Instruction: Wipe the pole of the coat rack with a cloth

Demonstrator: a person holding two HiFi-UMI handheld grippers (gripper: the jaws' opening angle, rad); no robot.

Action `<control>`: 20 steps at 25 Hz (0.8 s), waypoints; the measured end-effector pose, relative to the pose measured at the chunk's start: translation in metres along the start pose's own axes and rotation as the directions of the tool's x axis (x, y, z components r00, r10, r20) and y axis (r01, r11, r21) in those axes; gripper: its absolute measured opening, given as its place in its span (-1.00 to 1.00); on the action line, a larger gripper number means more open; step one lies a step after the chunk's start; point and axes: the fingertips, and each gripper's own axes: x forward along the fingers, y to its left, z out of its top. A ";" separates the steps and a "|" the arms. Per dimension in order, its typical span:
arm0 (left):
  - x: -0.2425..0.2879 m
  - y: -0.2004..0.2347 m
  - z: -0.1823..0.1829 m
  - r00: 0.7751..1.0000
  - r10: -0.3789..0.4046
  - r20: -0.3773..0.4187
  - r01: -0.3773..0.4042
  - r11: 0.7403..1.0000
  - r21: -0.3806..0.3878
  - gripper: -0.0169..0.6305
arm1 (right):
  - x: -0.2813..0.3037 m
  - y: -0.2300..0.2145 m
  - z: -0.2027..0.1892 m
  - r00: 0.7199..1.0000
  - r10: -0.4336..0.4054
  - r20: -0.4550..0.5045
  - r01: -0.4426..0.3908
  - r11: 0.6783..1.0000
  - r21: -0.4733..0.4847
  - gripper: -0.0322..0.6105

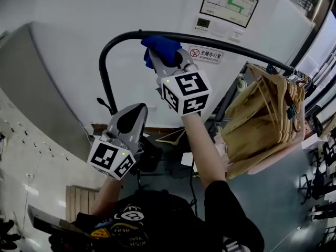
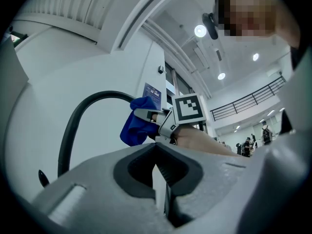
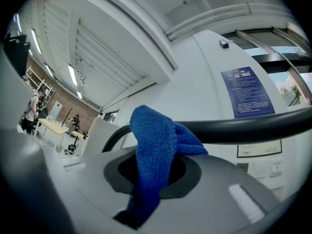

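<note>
Right gripper point(image 1: 169, 59) mine, raised, pinching blue cloth point(image 3: 153, 150); cloth draped over black coat rack pole point(image 1: 247, 50), touching it at top bend. Left gripper point(image 1: 134, 114) lower, beside pole's upright part, jaws pressed together, nothing between. Wall sign point(image 1: 206, 54) under pole: red no-smoking symbol, reads 无烟办公室; smaller line beneath too small. Blue poster point(image 3: 246, 91): print unreadable. Framed wall chart point(image 1: 229, 3) cut off at top, text illegible. Wooden hangers point(image 1: 268, 109) with tan garments at right.
</note>
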 end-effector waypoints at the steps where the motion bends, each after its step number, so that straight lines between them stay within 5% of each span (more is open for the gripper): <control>1: 0.002 -0.002 -0.001 1.000 -0.008 -0.001 0.008 1.000 -0.004 -0.94 | -0.003 -0.003 -0.001 1.000 0.001 -0.004 -0.001 1.000 -0.007 -0.72; 5: 0.020 -0.019 -0.014 0.998 -0.062 -0.011 0.061 0.997 -0.050 -0.94 | -0.038 -0.046 -0.005 0.998 -0.063 -0.022 0.063 0.998 -0.006 -0.72; 9: 0.053 -0.062 -0.033 0.983 -0.178 -0.039 0.175 0.982 -0.072 -0.94 | -0.096 -0.126 -0.011 0.976 -0.215 -0.046 0.214 0.977 -0.023 -0.72; 16: 0.091 -0.134 -0.038 0.942 -0.332 -0.042 0.327 0.940 -0.096 -0.94 | -0.227 -0.284 -0.020 0.860 -0.496 -0.122 0.486 0.868 -0.104 -0.72; 20: 0.095 -0.155 -0.039 0.926 -0.374 -0.040 0.370 0.925 -0.083 -0.94 | -0.271 -0.338 -0.026 0.795 -0.586 -0.160 0.572 0.811 -0.124 -0.72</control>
